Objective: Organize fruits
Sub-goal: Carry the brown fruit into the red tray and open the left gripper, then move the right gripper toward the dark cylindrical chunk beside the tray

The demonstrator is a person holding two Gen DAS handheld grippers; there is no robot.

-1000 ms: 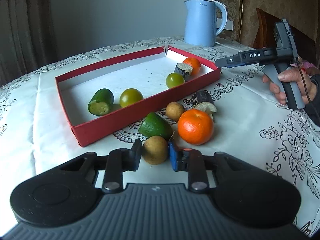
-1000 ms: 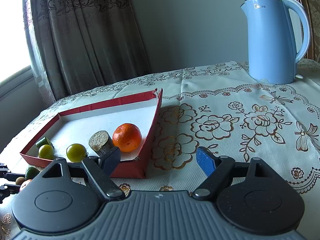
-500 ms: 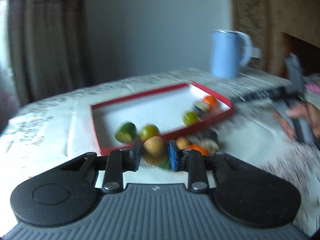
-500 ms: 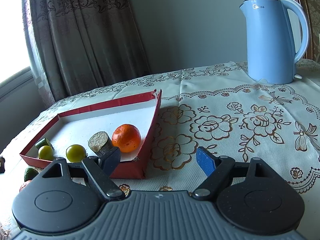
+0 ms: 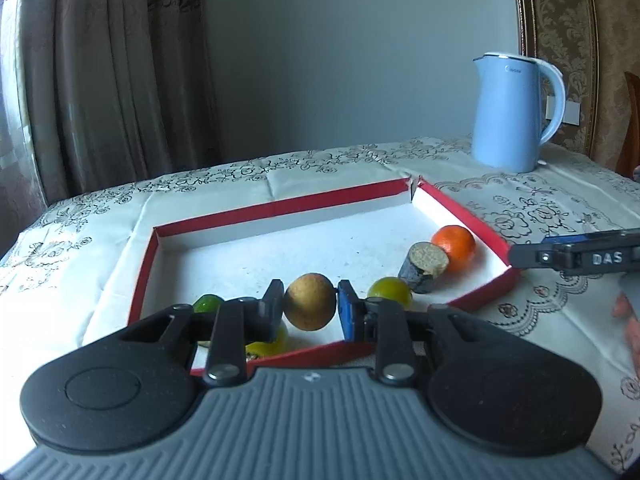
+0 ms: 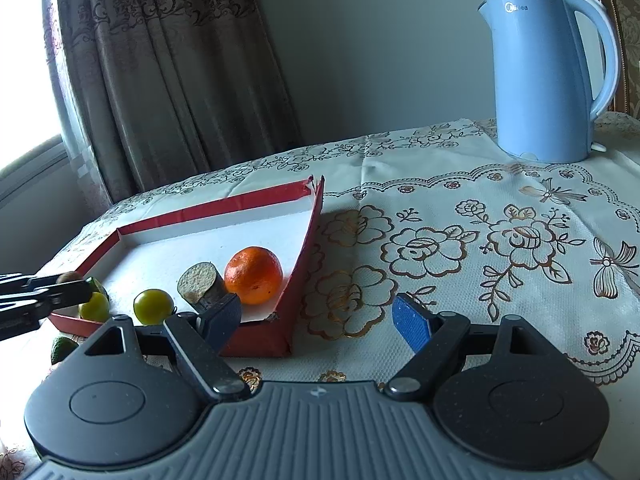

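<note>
My left gripper (image 5: 310,306) is shut on a round brown fruit (image 5: 310,302) and holds it in the air over the near edge of the red tray (image 5: 280,206). Inside the tray lie an orange (image 5: 454,242), a dark cut stub (image 5: 424,266), a green round fruit (image 5: 390,292), a yellow-green fruit (image 5: 268,344) and a green piece (image 5: 208,302), the last two partly hidden by my fingers. My right gripper (image 6: 318,318) hangs open and empty just outside the tray's right corner (image 6: 276,344), near the orange (image 6: 254,274).
A light blue kettle (image 6: 548,76) stands at the back right on the patterned tablecloth (image 6: 460,248). A green fruit (image 6: 62,348) lies outside the tray at its near left. Curtains hang behind the table. A hand (image 5: 630,320) holds the other gripper at the right edge.
My left gripper has lifted the brown fruit off the cloth and carried it forward over the tray's near wall. The right gripper has stayed where it was.
</note>
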